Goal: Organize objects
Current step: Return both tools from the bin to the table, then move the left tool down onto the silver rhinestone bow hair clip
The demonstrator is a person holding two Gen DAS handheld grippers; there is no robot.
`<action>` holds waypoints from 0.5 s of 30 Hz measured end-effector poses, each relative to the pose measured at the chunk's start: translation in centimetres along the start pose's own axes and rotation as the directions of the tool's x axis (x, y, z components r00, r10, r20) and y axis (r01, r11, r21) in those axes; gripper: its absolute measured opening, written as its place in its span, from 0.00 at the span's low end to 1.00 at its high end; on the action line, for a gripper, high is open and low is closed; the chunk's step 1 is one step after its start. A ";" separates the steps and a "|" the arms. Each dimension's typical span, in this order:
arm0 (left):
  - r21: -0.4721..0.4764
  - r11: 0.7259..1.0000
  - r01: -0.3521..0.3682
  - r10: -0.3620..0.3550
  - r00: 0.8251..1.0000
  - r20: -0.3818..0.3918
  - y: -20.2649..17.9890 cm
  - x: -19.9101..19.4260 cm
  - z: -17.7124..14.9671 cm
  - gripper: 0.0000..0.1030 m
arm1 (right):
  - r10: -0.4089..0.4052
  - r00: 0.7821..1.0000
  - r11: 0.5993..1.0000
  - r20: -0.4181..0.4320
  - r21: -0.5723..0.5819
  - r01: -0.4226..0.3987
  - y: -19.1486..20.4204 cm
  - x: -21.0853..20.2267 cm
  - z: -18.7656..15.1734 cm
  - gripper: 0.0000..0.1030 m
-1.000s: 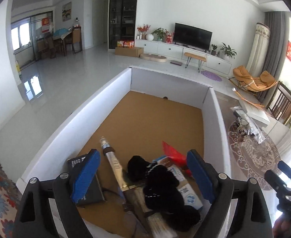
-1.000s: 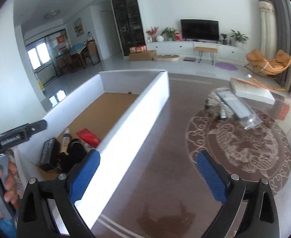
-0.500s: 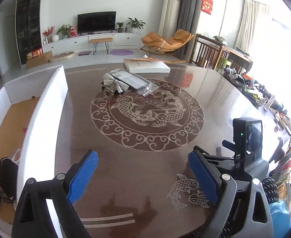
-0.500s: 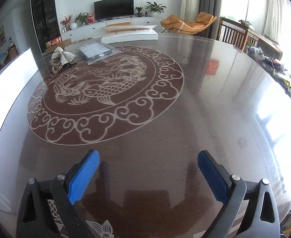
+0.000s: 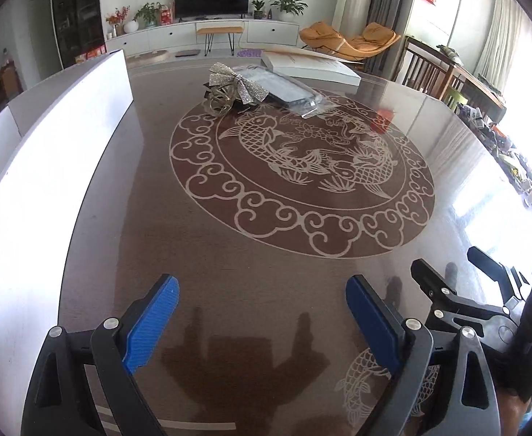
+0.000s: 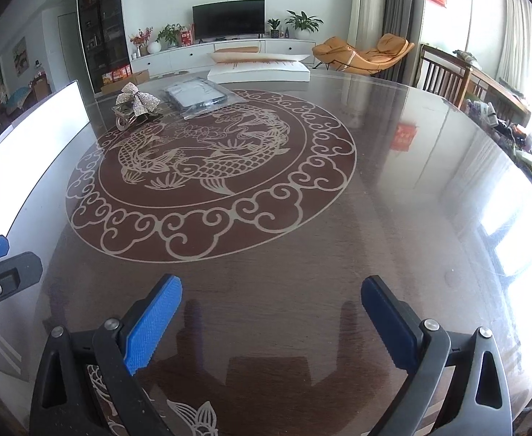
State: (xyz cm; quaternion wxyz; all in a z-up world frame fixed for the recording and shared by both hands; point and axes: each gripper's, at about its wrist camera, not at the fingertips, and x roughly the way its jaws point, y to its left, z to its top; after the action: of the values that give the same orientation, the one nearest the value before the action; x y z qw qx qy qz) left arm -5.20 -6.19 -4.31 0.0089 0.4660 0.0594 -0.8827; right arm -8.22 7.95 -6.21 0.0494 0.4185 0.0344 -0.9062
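Both tools hover empty over the patterned surface [image 5: 229, 254].
Left tool [image 5: 262, 312] and right tool [image 6: 271, 312] gape wide; a silver bow [image 5: 236, 81] lies beside a bagged packet [image 5: 291, 92].

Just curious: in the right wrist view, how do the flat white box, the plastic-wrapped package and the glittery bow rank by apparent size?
1. flat white box
2. plastic-wrapped package
3. glittery bow
The box lies farthest away, so its lead is safe.

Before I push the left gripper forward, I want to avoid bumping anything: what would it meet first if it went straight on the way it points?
Probably the bare glossy brown tabletop itself, since the open left gripper tilts downward. The glittery silver bow lies much farther on.
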 end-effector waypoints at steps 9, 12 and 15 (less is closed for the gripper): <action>-0.200 0.978 0.054 -0.045 0.998 0.053 2.9 3.4 5.6 0.91 | 0.003 1.000 1.000 -0.008 0.007 -0.003 0.0 0.1 -0.1 0.97; -0.252 0.966 0.048 -0.028 0.996 0.082 3.7 5.2 7.4 0.91 | 0.008 1.000 1.000 -0.010 0.011 -0.008 0.0 0.1 0.0 0.97; -0.226 0.973 0.037 -0.016 0.995 0.096 3.5 7.0 9.7 0.91 | 0.017 1.000 1.000 -0.016 0.020 -0.016 -0.2 0.2 -0.1 0.97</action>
State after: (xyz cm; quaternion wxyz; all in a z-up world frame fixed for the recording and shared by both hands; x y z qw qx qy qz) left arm -16.88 -10.48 -5.03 0.0533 0.4192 0.1660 -0.8910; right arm -8.36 8.17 -6.42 0.0525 0.4265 0.0226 -0.9027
